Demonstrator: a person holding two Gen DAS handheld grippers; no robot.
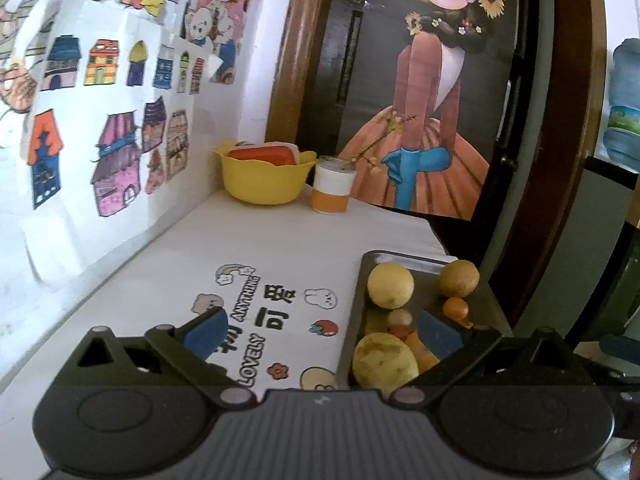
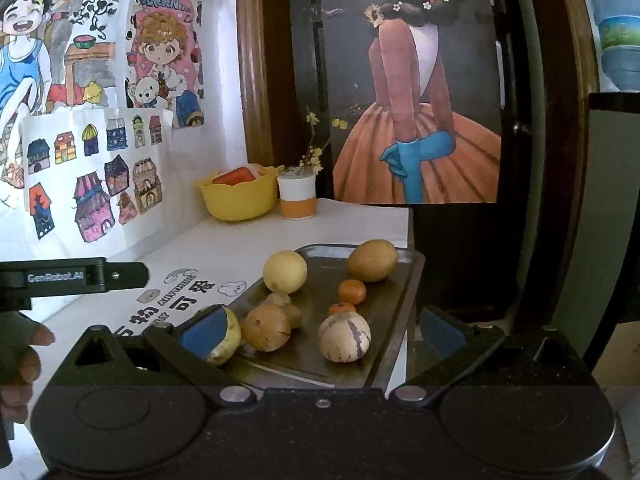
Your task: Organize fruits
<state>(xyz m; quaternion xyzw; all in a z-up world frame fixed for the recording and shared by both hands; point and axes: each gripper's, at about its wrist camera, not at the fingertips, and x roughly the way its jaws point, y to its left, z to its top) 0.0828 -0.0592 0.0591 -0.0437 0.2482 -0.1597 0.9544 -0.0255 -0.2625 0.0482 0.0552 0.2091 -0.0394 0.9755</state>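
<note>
A dark metal tray (image 2: pixel 384 320) on the white table holds several fruits: a yellow lemon-like fruit (image 2: pixel 285 271), a brown-green fruit (image 2: pixel 372 260), two small tangerines (image 2: pixel 352 291), a brownish round fruit (image 2: pixel 266 327) and a pale streaked melon (image 2: pixel 344 337). The right gripper (image 2: pixel 324 332) is open just in front of the tray's near edge, straddling the fruits. The left gripper (image 1: pixel 322 334) is open over the tablecloth, its right finger above the tray (image 1: pixel 356 308). The same yellow fruit (image 1: pixel 390 285) and a blotchy yellow fruit (image 1: pixel 385 360) show there.
A yellow bowl (image 1: pixel 262 178) with a red item stands at the table's back, beside a white-and-orange cup (image 1: pixel 333 189). Drawings cover the left wall. A poster on a dark door stands behind. A person's hand (image 2: pixel 24 348) and the left gripper's body (image 2: pixel 72 276) appear at left.
</note>
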